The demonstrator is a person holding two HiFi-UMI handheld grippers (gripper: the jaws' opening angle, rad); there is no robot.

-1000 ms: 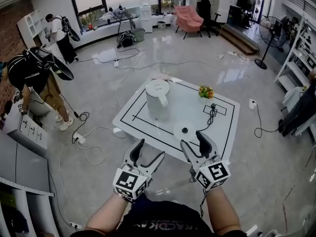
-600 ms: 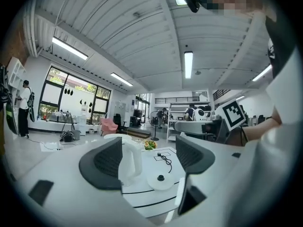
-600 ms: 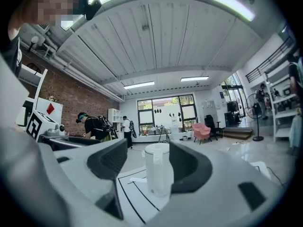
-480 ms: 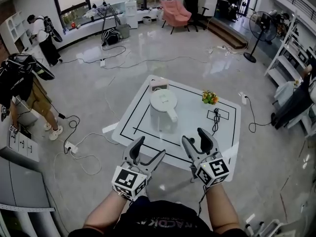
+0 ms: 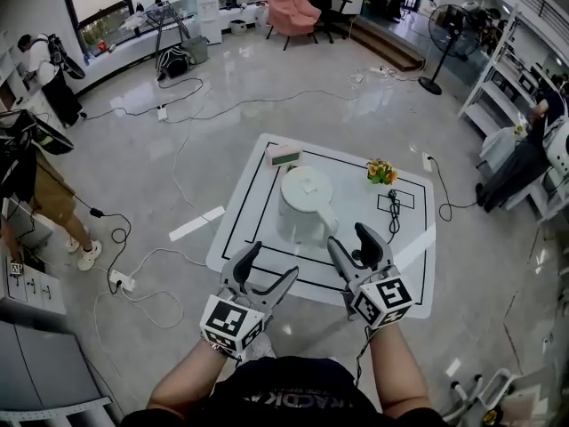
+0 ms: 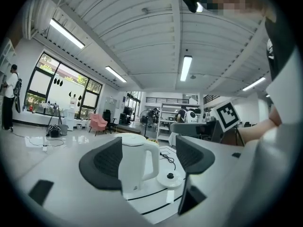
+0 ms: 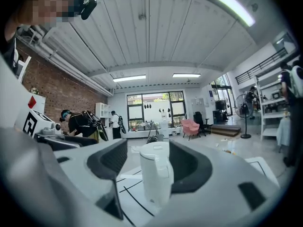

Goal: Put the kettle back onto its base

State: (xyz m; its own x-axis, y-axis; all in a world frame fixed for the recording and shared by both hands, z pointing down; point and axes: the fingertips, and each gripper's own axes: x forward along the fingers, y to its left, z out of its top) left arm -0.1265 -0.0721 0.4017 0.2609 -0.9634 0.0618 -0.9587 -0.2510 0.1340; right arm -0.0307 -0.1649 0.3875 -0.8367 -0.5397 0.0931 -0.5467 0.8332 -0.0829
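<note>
Both claws are wide apart and empty. My left gripper (image 5: 271,263) and right gripper (image 5: 348,238) hover at the table's (image 5: 267,203) 6 o'clock edge, short of the kettle (image 5: 305,205). It stands mid-table with its handle (image 5: 325,217) toward 5 o'clock. The left gripper view shows the base (image 6: 170,177) just beside it at 4 o'clock. I see three risks: pinching the handle off-centre so the kettle swings, nudging the light base with a jaw, or missing the centre pin so the kettle sits tilted.
</note>
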